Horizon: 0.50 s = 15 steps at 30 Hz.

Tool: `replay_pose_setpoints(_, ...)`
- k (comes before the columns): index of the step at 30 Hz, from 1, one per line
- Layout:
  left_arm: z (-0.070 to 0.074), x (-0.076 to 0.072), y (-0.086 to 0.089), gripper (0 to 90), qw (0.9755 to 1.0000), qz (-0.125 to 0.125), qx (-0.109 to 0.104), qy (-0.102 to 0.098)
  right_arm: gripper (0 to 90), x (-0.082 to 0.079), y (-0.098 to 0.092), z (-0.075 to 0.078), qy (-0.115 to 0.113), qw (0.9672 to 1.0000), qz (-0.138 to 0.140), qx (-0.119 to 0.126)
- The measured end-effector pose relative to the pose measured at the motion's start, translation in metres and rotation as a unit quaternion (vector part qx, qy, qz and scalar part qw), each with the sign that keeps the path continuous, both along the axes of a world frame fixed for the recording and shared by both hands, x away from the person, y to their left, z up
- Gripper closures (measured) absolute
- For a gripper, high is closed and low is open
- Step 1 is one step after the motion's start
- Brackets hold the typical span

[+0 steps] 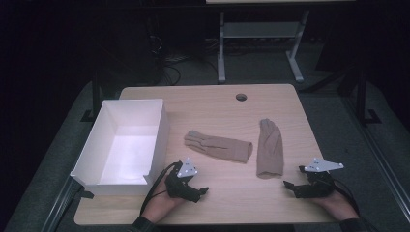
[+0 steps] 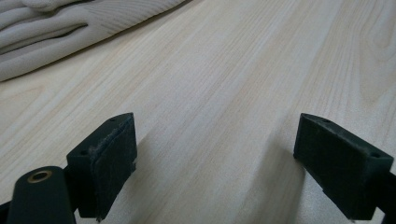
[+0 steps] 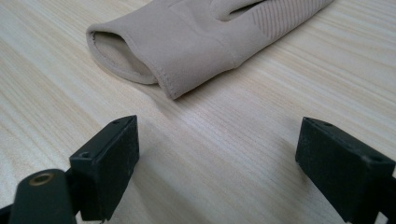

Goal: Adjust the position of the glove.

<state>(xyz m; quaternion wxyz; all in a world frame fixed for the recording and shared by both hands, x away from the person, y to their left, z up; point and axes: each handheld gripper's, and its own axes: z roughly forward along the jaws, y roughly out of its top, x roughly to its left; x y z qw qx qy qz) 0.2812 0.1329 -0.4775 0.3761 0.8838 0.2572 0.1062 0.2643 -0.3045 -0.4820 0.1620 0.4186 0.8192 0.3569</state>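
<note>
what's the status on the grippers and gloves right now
Left hand-held gripper open, empty; right hand-held gripper open, empty. Two beige fabric gloves flat on table: one crosswise, one lengthwise, untouched. Open white box at left; nothing in the way.

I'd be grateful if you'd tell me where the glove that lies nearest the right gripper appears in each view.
High view: the right-hand glove lies right of centre on the table, cuff towards the person.
Right gripper view: the same glove sits at top centre, its open cuff facing the jaws.
Left gripper view: the fabric at top left looks like the other glove.
Shared landmark: the light wood tabletop.
</note>
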Motion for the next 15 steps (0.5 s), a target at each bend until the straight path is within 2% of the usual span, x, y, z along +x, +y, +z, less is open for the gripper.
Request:
replay_pose_setpoints(7,0.0,0.0,-0.0001,12.6,1.0,0.0,-0.001,0.0,13.9,0.0,-0.0024,0.0,-0.001,1.0,0.008,0.0)
replay_pose_setpoints(11,-0.0001,0.0,-0.0001,12.6,1.0,0.001,-0.001,0.0,19.2,0.0012,-0.0062,0.0021,0.004,1.0,-0.003,0.001)
replay_pose_setpoints(15,-0.0003,0.0002,-0.0006,12.6,1.0,0.003,-0.005,0.001,31.6,0.0049,-0.0086,0.0062,0.015,0.9998,-0.01,0.004)
